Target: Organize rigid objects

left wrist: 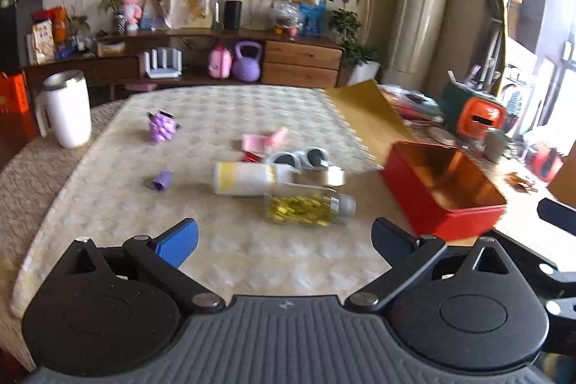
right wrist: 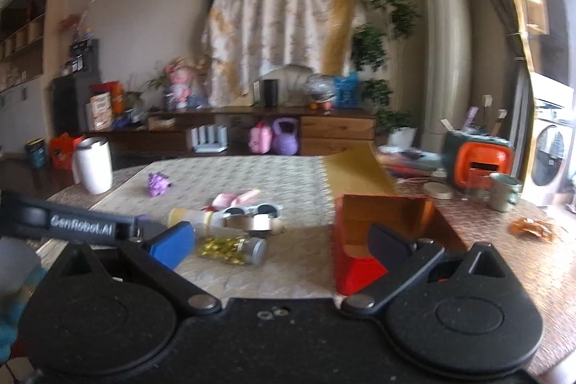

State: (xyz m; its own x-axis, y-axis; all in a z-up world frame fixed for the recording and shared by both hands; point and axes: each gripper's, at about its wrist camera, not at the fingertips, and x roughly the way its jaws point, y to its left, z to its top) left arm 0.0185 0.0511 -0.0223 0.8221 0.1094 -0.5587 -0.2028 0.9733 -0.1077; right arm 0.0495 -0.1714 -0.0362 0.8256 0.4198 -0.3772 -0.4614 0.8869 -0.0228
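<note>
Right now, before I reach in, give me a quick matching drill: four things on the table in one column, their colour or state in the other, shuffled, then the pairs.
Column one:
1. box
2. capsule bottle
3. mug
4. left hand-held gripper

Column two:
A. white, standing upright at the far left edge
B. open, holding nothing
C. red outside, open top, nothing visible inside
D. clear, lying on its side, full of yellow capsules

Pairs: 1-C, 2-D, 3-A, 4-B
</note>
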